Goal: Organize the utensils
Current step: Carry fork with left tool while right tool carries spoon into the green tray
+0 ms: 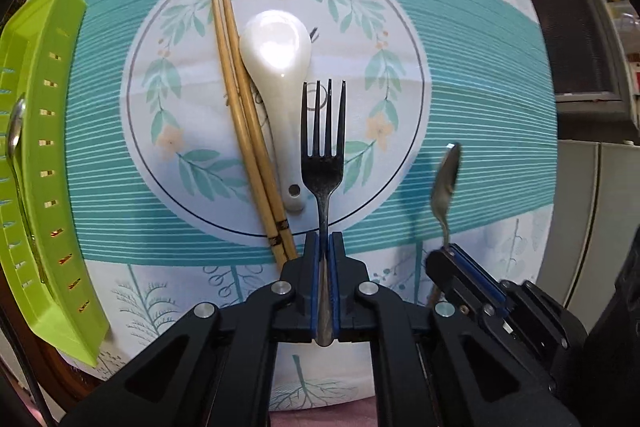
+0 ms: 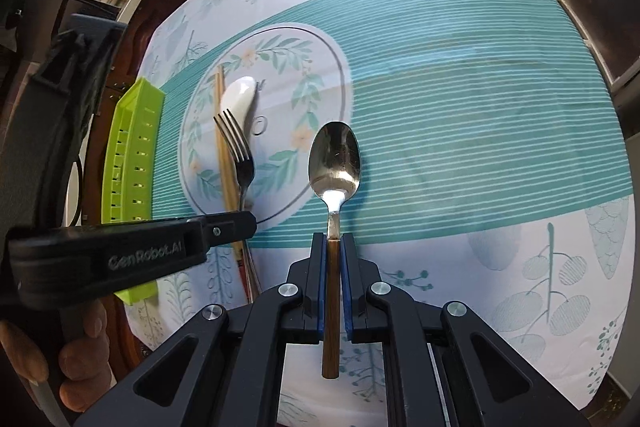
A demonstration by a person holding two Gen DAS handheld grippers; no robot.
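Left wrist view shows the left tongs [image 1: 324, 247] squeezed tight on the handle of a dark fork [image 1: 323, 139], which points up and away over the tabletop [image 1: 480, 107]. Under the fork, a white spoon [image 1: 276, 67] and two chopsticks [image 1: 240, 115] lie side by side on the round flower ring printed on the cloth. A green tray [image 1: 48, 155] sits at the left edge, and one shiny metal utensil [image 1: 16, 131] already lies inside it. The right tongs [image 1: 452, 251] are close by on the right, holding a metal spoon [image 1: 446, 179].

Right wrist view shows the same right tongs pinched on the brown handle of that spoon, whose bowl hangs above the striped cloth. A hand [image 2: 80, 355] holds the left tool, with the fork beside the tray.

So I think the job is partly done: one piece is in the tray, two are held in the air, and the white spoon and chopsticks are left to pick up
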